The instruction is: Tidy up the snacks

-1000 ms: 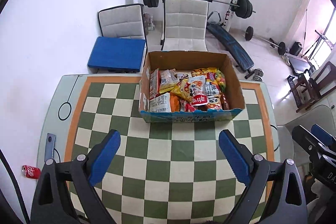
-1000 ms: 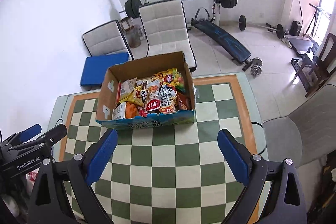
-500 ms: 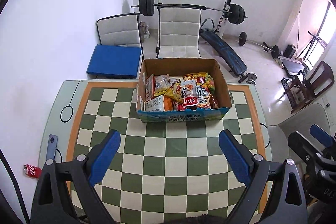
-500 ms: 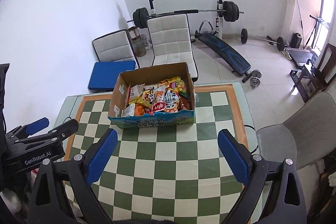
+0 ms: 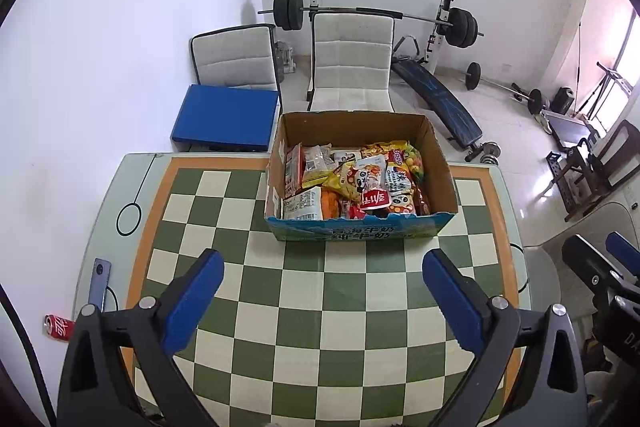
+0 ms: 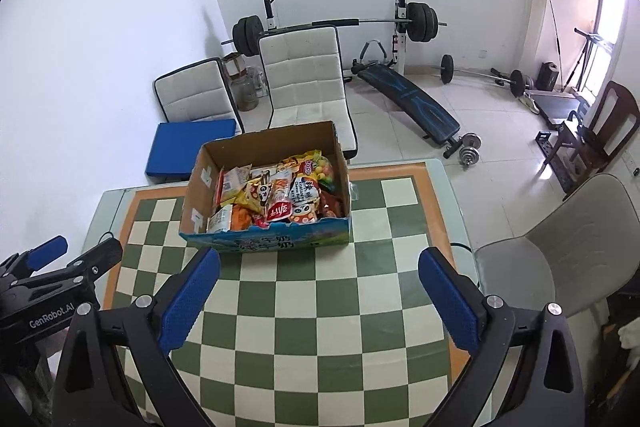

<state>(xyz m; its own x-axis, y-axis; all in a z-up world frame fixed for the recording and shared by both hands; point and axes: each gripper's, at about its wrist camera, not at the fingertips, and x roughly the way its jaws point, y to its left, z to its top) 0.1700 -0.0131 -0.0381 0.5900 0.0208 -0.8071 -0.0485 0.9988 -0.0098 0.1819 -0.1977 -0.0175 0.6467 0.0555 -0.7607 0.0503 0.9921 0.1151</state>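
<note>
A cardboard box [image 5: 438,163] [image 6: 196,187] full of several snack packets [image 5: 352,183] [image 6: 280,195] stands at the far side of the green-and-cream checkered table [image 5: 320,307] [image 6: 320,307]. My left gripper [image 5: 322,273] hangs above the table's near half, short of the box, its blue-padded jaws opening wide with nothing between them. My right gripper [image 6: 318,273] is likewise open and empty, nearer than the box. Each gripper also shows at the edge of the other's view.
A phone [image 5: 100,279] lies on the table's left rim and a red can [image 5: 58,325] on the floor beside it. Beyond the table stand two white chairs [image 5: 348,67], a blue cushion [image 5: 226,117] and a weight bench [image 5: 436,99]. A grey chair [image 6: 560,251] is at right.
Both views have drawn back and up from the box, which now looks smaller and farther. Nothing was picked up or let go.
</note>
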